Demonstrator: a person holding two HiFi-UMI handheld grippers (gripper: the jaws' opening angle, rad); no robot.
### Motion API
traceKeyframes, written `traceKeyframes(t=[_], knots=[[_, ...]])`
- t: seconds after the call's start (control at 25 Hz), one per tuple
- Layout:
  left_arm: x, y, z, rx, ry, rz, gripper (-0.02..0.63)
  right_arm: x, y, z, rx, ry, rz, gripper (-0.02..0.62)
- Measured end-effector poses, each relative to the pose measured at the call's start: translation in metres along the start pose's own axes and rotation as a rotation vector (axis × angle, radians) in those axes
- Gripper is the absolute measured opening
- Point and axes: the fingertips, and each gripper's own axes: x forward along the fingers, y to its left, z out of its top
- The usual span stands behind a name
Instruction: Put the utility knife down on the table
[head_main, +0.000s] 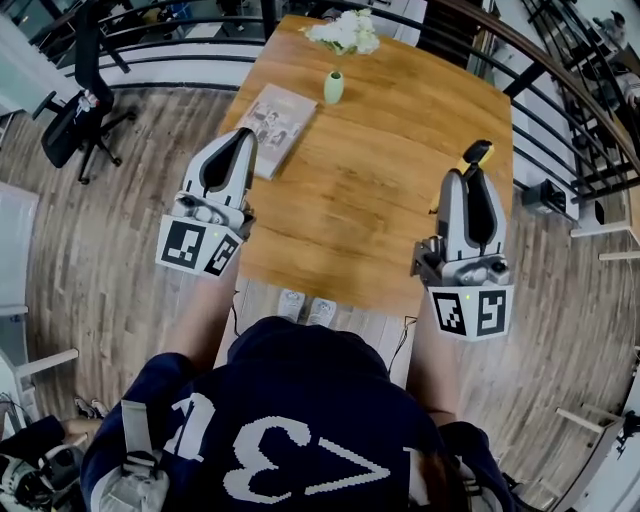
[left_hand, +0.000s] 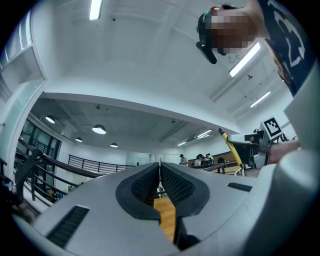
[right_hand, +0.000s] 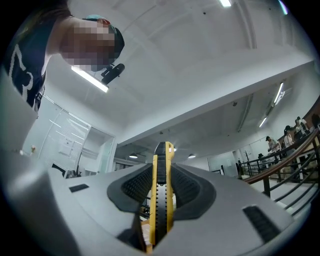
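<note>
Your dark shirt (head_main: 300, 420) was closest. Next came your two claws. Your right claw (head_main: 470, 180) pinched the yellow utility knife (head_main: 478, 153) between its pads. The knife stuck out past the tips, up off the wooden table (head_main: 370, 200), near its right edge. Your left claw (head_main: 238, 145) was squeezed closed with nothing in it. Farther off on the table lay a book (head_main: 272, 118), then a green vase (head_main: 334, 87) and white flowers (head_main: 345, 32).

Stretched forward on both forearms, tips tilted up: left gripper (head_main: 238, 137) with jaws together on nothing, right gripper (head_main: 474, 174) clamped on knife (head_main: 479, 153).
</note>
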Motion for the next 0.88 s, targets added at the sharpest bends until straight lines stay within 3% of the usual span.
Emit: traceKeyframes(t=[0.32,0.68,0.88], knots=[[-0.002,-0.004,-0.05,-0.056,0.068,-0.01,0.025,-0.004,-0.008,-0.092,0.013,0.225,-0.024,0.126],[-0.019,-0.007,-0.108,-0.117,0.164,-0.002,0.025,-0.044,-0.027,-0.256,0.147,0.556,-0.109,0.126],[-0.026,-0.008,-0.126,-0.131,0.199,0.003,0.025,-0.074,-0.033,-0.344,0.134,0.738,-0.136,0.126]])
